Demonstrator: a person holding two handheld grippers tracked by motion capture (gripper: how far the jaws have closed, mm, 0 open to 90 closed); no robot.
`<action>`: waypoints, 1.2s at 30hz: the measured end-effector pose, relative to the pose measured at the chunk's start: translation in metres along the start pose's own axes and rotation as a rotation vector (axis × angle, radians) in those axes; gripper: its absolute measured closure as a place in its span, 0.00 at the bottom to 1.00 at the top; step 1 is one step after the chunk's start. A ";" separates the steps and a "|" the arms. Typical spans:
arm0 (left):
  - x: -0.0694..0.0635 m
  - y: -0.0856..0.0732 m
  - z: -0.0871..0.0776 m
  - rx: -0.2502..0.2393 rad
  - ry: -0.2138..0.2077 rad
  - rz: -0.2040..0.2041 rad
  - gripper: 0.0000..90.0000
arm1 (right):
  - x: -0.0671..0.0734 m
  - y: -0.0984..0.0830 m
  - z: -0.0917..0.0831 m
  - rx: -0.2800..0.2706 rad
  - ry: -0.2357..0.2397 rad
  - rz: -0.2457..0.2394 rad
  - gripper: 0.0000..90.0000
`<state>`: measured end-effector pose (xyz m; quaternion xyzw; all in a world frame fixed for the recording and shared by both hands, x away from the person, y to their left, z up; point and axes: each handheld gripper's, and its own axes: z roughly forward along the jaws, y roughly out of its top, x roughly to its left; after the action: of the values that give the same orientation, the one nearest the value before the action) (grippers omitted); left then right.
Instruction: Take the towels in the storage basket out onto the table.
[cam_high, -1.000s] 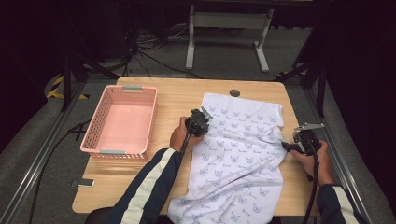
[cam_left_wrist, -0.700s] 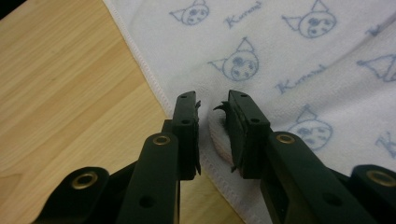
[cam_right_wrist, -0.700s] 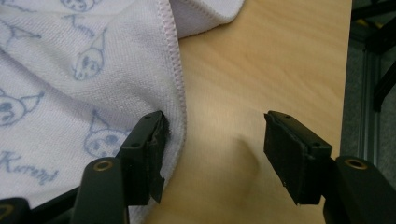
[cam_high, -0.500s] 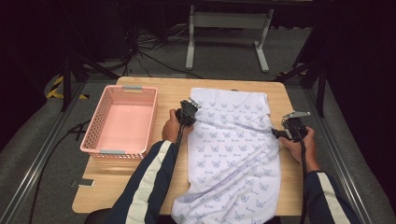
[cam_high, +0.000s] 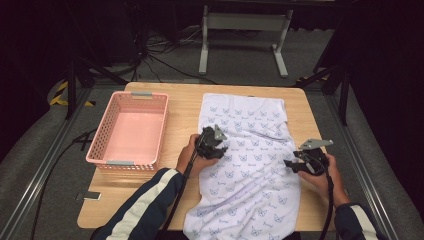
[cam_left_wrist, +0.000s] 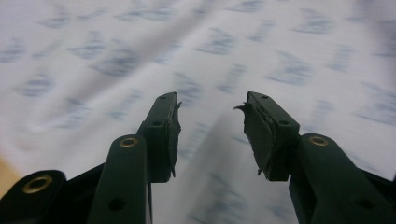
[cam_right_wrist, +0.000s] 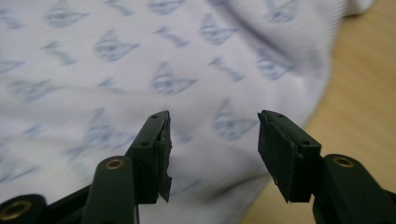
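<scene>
White printed cloth (cam_high: 250, 155) lies spread over the right half of the table (cam_high: 185, 107), its near end hanging off the edge. Left gripper (cam_high: 221, 146) over its middle, jaws just opening, nothing between; right gripper (cam_high: 289, 164) at its right edge, jaws apart, empty. Pink basket (cam_high: 102, 150) at left, empty.

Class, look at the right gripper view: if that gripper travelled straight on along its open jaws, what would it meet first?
Most likely the white printed cloth. The right gripper has open jaws with nothing between them, and the fabric lies straight ahead; the bare wooden table lies off to one side. Depth is hard to judge.
</scene>
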<state>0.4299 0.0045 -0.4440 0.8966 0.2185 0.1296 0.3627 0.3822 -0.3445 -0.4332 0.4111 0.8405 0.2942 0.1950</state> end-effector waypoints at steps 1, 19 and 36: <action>-0.005 -0.003 -0.002 0.002 -0.033 0.021 0.61 | 0.006 -0.004 -0.002 0.004 0.013 0.003 0.50; 0.016 -0.015 0.011 0.051 0.081 -0.031 0.67 | -0.026 0.001 0.025 0.027 -0.052 0.088 0.43; -0.054 -0.038 -0.049 -0.011 -0.178 0.096 0.60 | 0.011 -0.007 -0.012 -0.007 0.071 -0.081 0.41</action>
<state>0.3524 0.0317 -0.4410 0.9121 0.1413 0.0678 0.3789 0.3651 -0.3432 -0.4293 0.3656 0.8617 0.3035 0.1783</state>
